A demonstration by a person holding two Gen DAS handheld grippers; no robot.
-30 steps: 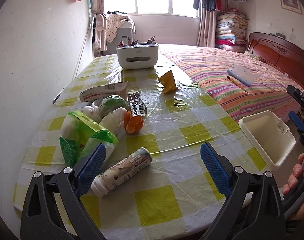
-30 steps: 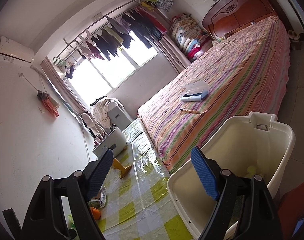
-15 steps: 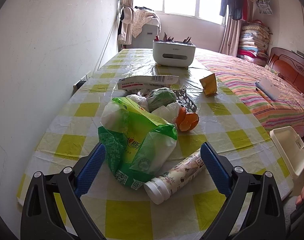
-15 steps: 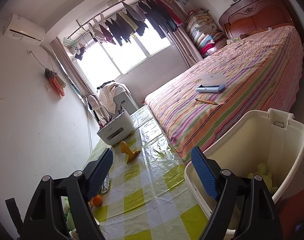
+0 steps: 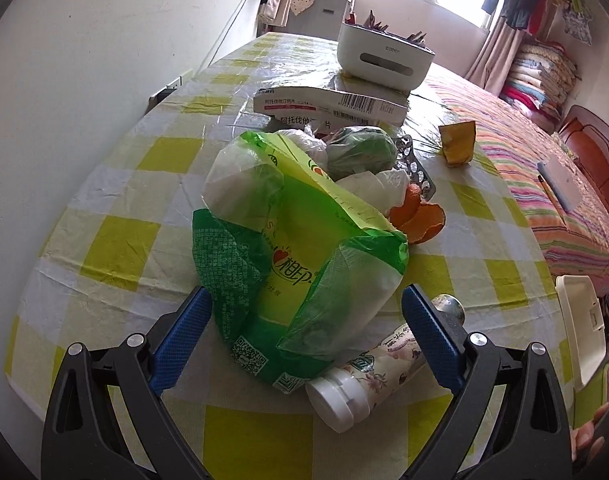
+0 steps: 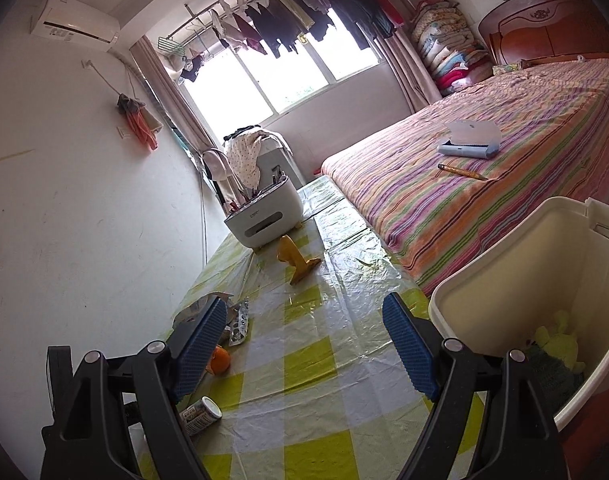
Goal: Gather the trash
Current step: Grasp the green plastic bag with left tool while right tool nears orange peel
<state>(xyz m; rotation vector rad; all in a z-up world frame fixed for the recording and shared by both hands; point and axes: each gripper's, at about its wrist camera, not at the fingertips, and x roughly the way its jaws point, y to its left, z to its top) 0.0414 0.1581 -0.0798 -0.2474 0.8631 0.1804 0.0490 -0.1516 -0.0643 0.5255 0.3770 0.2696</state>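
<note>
Left gripper (image 5: 304,332) tilted steeply down over the yellow-and-white checked plastic-covered tabletop (image 5: 116,240), near its front edge. Blue-padded jaws wide apart, straddling the lower end of a crumpled green-and-white plastic tissue wrapper (image 5: 296,248); pads not pressing on it, whether brushing it cannot be told. White cylindrical flower-printed bottle with white cap (image 5: 368,376) lying on its side just beside and partly under the wrapper, passing behind the right-hand pad.

Behind the wrapper, toward the tabletop's middle: balled white and green plastic bags (image 5: 360,152), silver blister pack (image 5: 416,168), orange peel pieces (image 5: 416,216), flat white medicine carton with barcode (image 5: 328,106). Folded yellow paper wrapper (image 5: 458,142) well apart, toward the bed-side edge. White plastic caddy holding pens (image 5: 384,56) at the far end.

Right gripper (image 6: 304,344) pointing nearly level along the tabletop, rolled slightly, jaws spread wide with nothing between them. Cream rectangular plastic waste bin (image 6: 496,280) off the front bed-side corner of the tabletop, just beside the right-hand jaw, some yellow-green trash (image 6: 556,344) already at its bottom. Fingers of a hand (image 5: 592,428) visible at the lower right edge of the left wrist view.
</note>
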